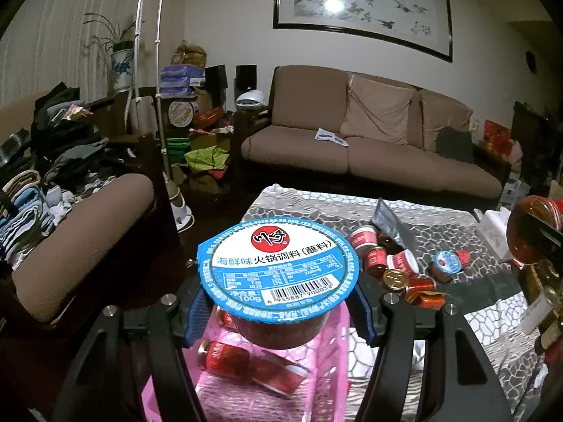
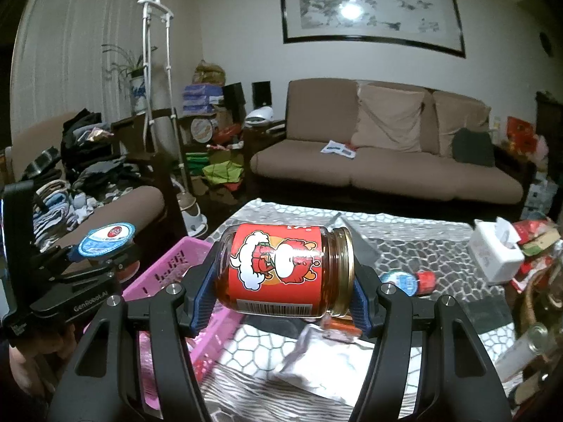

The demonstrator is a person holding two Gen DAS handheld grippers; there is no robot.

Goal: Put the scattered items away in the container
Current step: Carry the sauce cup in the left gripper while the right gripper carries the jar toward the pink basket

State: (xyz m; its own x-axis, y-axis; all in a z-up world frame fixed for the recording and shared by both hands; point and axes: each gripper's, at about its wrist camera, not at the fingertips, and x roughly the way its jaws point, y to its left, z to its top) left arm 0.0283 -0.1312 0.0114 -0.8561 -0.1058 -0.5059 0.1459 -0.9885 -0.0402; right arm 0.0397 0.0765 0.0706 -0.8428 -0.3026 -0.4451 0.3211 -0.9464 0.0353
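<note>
Clamping a blue-lidded sauce cup (image 1: 278, 274), the left gripper (image 1: 278, 313) hovers; the right gripper (image 2: 281, 295) grips a jar (image 2: 285, 270).

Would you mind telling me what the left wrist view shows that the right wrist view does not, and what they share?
Only the left wrist view shows the red jars already lying in the pink basket, and the cluster of small jars on the table. Only the right wrist view shows the left gripper from outside and the white tissue box whole. Both show the blue-lidded sauce cup, the red-labelled glass jar, the basket and the brown sofa.
</note>
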